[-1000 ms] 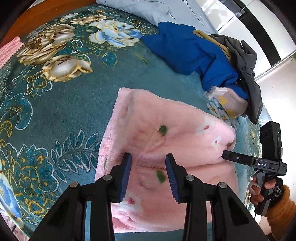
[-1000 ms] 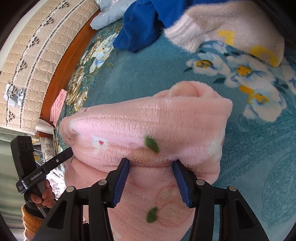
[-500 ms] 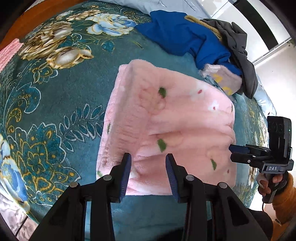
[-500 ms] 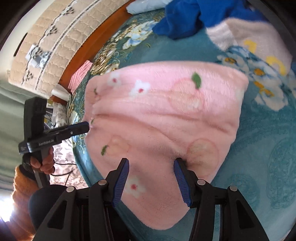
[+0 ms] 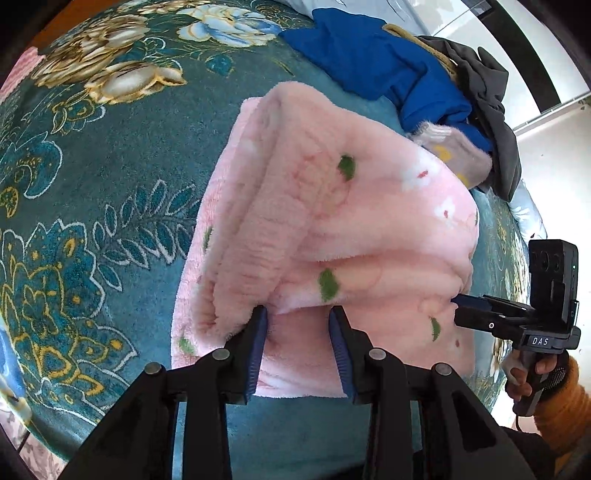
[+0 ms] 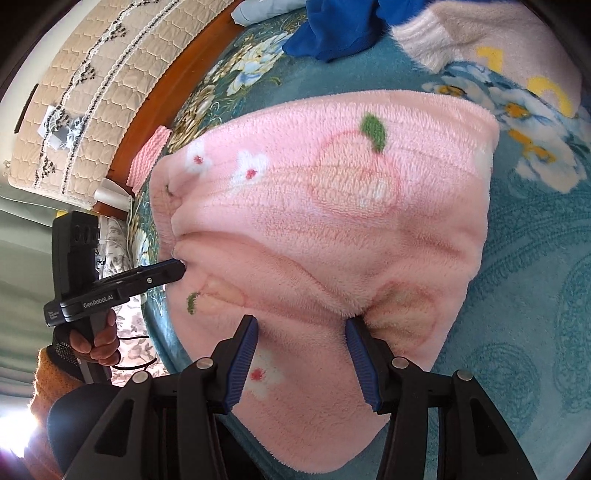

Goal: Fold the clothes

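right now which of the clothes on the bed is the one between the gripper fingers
The pink fleece garment with green leaves and white flowers. Both the left gripper and right gripper straddle its folds. The blue garment and grey garment lie piled beyond it, untouched.

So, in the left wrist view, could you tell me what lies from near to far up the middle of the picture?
Left gripper → pink fleece garment → blue garment → pale pillow at the top edge.

The fluffy pink flower-print garment (image 5: 354, 236) hides the right gripper's fingertips; a blue garment (image 6: 332, 29) runs off the top edge.
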Demonstrator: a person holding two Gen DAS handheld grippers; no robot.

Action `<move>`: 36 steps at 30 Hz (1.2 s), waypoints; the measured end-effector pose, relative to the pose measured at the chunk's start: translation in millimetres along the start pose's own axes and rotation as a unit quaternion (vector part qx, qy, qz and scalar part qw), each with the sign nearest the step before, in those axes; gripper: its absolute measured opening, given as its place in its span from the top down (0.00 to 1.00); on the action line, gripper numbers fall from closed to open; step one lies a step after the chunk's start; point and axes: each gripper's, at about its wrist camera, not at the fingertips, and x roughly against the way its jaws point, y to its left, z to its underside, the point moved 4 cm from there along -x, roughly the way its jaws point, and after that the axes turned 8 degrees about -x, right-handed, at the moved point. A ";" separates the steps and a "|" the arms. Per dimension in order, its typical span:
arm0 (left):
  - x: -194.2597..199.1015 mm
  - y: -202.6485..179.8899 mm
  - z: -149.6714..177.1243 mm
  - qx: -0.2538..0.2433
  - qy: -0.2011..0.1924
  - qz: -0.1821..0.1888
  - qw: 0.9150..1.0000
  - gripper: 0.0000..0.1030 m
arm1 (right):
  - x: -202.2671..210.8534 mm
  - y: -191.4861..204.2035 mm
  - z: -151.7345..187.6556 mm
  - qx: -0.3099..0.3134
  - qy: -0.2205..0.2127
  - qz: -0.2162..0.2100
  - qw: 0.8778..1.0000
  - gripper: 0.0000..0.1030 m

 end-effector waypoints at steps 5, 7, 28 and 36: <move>12.9 -6.4 -3.8 -0.004 -0.013 -0.003 1.000 0.65 | 9.9 1.9 0.9 0.002 -0.003 0.000 1.000 0.48; 27.8 -13.4 -9.7 -0.016 -0.036 -0.005 0.999 0.65 | 19.2 1.2 0.4 -0.005 -0.010 -0.012 1.000 0.48; 41.3 55.6 -22.6 0.104 -0.104 0.005 0.989 0.36 | 39.7 -66.6 -11.1 -0.148 -0.056 -0.051 0.986 0.45; 7.3 42.1 -34.4 0.051 -0.050 -0.023 0.997 0.36 | 33.8 -69.9 -16.2 -0.151 -0.058 -0.048 0.986 0.45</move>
